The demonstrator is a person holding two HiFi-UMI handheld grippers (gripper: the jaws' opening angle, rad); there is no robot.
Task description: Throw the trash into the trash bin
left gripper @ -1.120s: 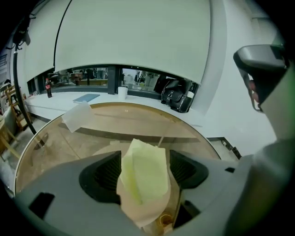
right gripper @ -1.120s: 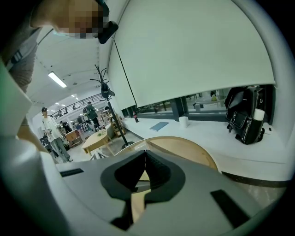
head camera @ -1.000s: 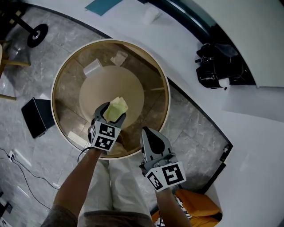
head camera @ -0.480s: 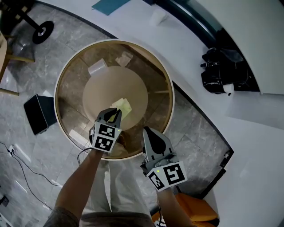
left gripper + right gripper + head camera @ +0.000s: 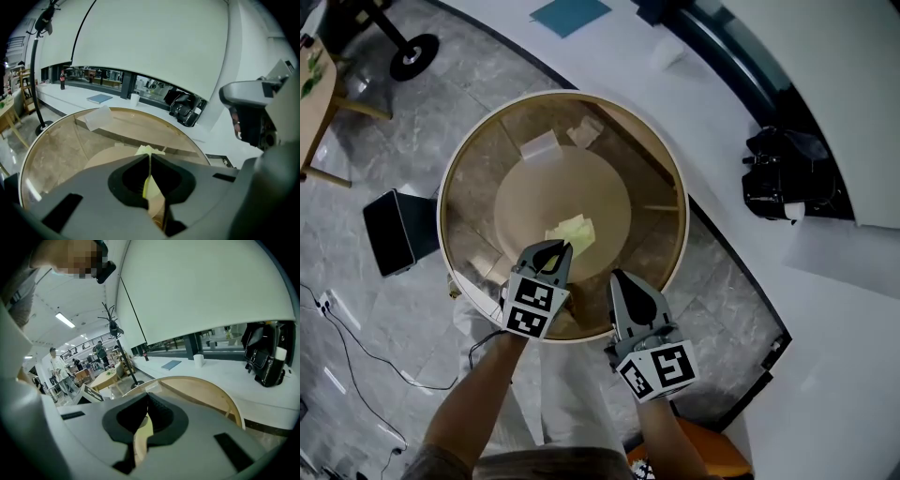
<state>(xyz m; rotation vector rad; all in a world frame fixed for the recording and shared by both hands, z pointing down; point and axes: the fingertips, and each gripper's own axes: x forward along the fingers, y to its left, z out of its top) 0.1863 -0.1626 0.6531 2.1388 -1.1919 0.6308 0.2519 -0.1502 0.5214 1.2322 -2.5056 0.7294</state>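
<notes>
The round trash bin (image 5: 442, 202), wooden-rimmed with clear walls, stands on the floor below me. A crumpled yellow-green piece of trash (image 5: 574, 231) lies loose on its bottom, also seen past the jaw tips as the yellow wad (image 5: 146, 150). My left gripper (image 5: 553, 247) hangs over the bin's near rim, its jaws closing until the tips meet (image 5: 150, 159) with nothing between them. My right gripper (image 5: 620, 276) is shut and empty beside it, over the near rim (image 5: 213, 386). A clear plastic scrap (image 5: 539, 145) and a paper scrap (image 5: 583, 131) lie at the bin's far side.
A curved white counter (image 5: 825, 309) wraps the right side, carrying a black bag (image 5: 783, 173), a paper cup (image 5: 668, 53) and a blue sheet (image 5: 570, 14). On the marble floor lie a black tablet (image 5: 394, 230) and cables (image 5: 356, 347). A stand base (image 5: 414, 56) and a wooden table (image 5: 317, 89) are left.
The left gripper let go of the yellow-green trash, which dropped to the bin's bottom. Its jaws then shut and the gripper rose a little. The right gripper shifted slightly.
</notes>
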